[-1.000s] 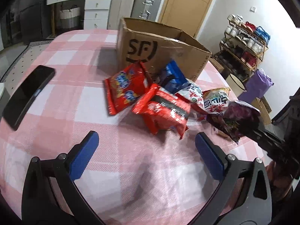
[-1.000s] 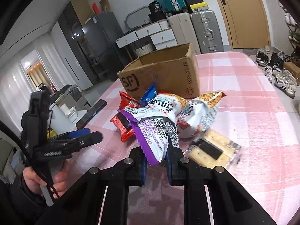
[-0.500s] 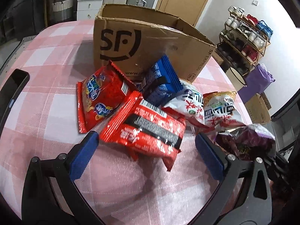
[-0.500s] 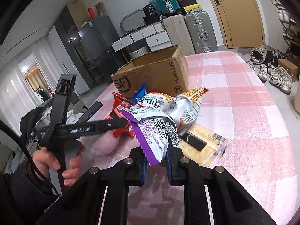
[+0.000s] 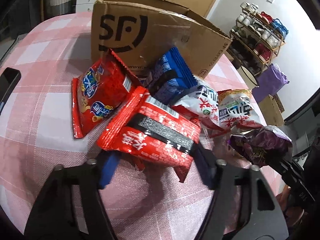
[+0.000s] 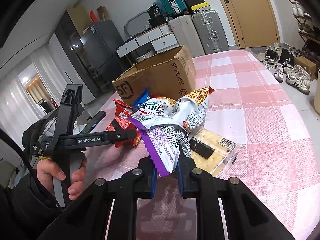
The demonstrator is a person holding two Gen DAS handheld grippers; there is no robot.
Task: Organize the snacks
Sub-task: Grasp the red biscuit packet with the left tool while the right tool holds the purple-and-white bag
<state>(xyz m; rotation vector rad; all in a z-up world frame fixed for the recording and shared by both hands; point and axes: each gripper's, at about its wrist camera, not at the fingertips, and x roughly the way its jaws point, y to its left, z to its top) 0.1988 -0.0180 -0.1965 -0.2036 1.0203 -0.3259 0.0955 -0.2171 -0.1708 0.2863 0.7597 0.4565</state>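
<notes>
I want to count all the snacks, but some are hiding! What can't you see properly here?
- Inside of the cardboard box: both views, its own walls hide it.
- Blue packet: right view, mostly behind the white bags.
- Left gripper fingertips: left view, under the red packet, so the grip is unclear.
- Phone: left view, cut off by the edge.

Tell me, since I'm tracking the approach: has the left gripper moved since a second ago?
Yes. The left gripper advanced toward the SF cardboard box, its fingers now flanking the red snack packet.
</notes>
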